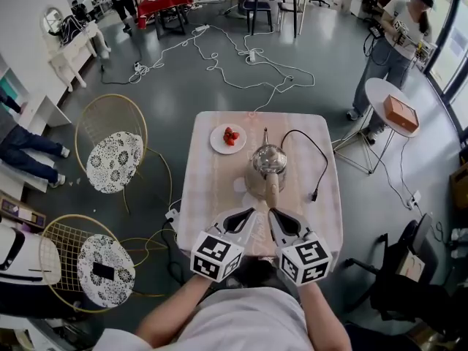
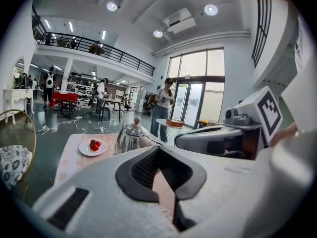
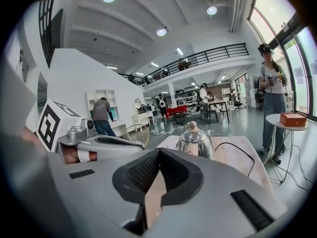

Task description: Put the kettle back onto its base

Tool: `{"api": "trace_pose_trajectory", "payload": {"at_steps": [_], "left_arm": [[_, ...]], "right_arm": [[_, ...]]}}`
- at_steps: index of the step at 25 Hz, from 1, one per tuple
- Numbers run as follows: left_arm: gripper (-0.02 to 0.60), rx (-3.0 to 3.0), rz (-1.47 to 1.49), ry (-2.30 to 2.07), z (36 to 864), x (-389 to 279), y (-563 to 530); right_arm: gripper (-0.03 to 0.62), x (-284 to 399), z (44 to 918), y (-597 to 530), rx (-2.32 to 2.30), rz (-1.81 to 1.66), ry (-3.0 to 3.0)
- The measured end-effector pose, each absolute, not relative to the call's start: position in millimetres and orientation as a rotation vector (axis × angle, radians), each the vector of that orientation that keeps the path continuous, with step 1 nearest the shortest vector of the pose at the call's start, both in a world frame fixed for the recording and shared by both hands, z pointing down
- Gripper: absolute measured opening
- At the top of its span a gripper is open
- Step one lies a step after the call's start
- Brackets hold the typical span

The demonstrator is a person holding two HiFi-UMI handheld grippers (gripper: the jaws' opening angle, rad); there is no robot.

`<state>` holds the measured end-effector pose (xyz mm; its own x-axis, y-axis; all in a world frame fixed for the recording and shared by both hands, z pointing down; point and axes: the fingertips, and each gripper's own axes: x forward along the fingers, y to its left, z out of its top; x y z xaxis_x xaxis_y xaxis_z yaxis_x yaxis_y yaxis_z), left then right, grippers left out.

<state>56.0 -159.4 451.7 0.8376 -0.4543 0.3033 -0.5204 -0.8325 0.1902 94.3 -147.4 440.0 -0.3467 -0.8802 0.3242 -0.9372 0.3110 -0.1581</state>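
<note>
The kettle [image 1: 268,161] is standing upright near the middle of the tabletop [image 1: 208,196], its rounded steel body shining and its pale handle [image 1: 272,193] pointing back towards the person. Whether a base is lying under it cannot be told from these views. A black cord [image 1: 311,146] is looping from behind the kettle across the right side of the tabletop and is ending in a plug [image 1: 316,194] lying loose on the cloth. To the kettle's left, well apart from it, a white plate [image 1: 219,143] is carrying strawberries [image 1: 230,136].

At the near edge the two tools are hovering side by side and pointing at the kettle. The left tool [image 1: 248,216] is showing its jaws pressed together with nothing between them. The right tool [image 1: 276,218] is likewise closed tight and empty, sitting just short of the handle's end.

Out on the floor, two wire chairs, one [image 1: 114,161] and another [image 1: 106,269], are standing to the left. A small round side table [image 1: 379,92] is bearing a brown box [image 1: 400,112] to the right, where a person [image 1: 395,35] is standing beside it.
</note>
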Motion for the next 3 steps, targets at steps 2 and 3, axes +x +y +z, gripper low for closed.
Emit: {"api": "trace_pose_trajectory", "payload": {"at_steps": [2,3], "left_arm": [[0.005,2.751,0.361,-0.745,451.8,55.9,-159.6],[0.005,2.751,0.362,-0.745,451.7,55.9,-159.7]], "right_arm": [[0.003,94.1,439.3,-147.8,1.678,0.476,-2.395],[0.004,94.0,439.0,-148.0,1.677,0.475,-2.395]]}}
